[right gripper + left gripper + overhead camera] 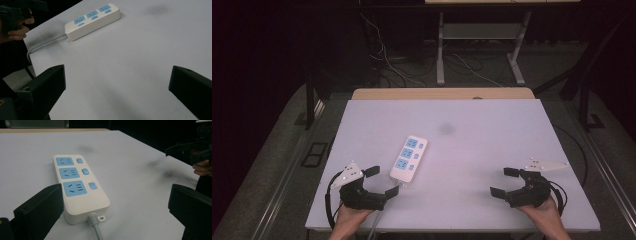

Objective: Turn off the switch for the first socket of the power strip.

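A white power strip (409,158) with three blue sockets and three blue switches lies flat on the white table (492,150), left of centre. Its grey cable (96,227) leaves the near end. My left gripper (382,181) rests at the front left edge, jaws open and empty, just beside the strip's near end. In the left gripper view the power strip (77,186) lies between and beyond the jaws, close to the left one. My right gripper (505,181) sits at the front right, open and empty. From the right gripper view the power strip (92,20) lies far off.
A wooden strip (442,93) borders the table's far edge. A faint dark smudge (447,129) marks the table surface beyond the strip. Behind stand a desk frame (477,45) and loose cables on the floor.
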Demonstrator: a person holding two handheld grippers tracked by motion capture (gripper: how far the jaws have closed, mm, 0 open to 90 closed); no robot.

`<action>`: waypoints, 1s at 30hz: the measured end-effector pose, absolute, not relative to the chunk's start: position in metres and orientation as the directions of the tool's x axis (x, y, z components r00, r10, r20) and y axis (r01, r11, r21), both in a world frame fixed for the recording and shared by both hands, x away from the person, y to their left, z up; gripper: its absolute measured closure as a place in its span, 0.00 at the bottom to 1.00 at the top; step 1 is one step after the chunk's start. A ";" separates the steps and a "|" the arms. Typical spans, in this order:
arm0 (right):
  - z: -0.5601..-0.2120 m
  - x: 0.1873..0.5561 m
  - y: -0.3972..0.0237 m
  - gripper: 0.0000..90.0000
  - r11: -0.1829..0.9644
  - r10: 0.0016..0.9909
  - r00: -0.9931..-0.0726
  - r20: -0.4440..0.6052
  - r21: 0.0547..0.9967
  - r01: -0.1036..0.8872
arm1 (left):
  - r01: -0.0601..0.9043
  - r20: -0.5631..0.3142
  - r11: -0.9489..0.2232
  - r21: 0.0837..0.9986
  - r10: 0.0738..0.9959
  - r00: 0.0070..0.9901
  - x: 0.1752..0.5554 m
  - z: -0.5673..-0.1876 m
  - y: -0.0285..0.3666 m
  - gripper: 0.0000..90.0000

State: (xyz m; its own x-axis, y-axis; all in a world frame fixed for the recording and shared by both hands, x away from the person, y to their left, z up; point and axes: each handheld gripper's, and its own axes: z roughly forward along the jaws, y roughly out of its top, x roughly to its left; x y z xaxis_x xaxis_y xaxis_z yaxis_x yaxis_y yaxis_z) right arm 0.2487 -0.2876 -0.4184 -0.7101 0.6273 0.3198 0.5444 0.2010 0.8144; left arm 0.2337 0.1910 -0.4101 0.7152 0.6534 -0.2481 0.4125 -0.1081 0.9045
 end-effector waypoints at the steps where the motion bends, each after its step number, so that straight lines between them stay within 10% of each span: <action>1: -0.418 0.249 -0.288 0.01 0.201 0.627 -0.710 0.320 0.814 0.545 | 0.412 -0.248 -0.108 0.905 0.653 0.715 0.234 -0.410 0.191 0.00; 30: -0.420 0.249 -0.288 0.01 0.228 0.626 -0.717 0.305 0.808 0.543 | 0.416 -0.244 -0.121 0.901 0.652 0.717 0.232 -0.410 0.188 0.00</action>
State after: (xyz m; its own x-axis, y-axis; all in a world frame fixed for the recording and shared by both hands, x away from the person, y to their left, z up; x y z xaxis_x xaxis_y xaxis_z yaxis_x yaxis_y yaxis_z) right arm 0.2488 -0.2880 -0.4197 -0.7173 0.6264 0.3051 0.5428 0.2279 0.8084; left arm 0.2325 0.1881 -0.4100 0.7175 0.6525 -0.2440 0.4163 -0.1208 0.9012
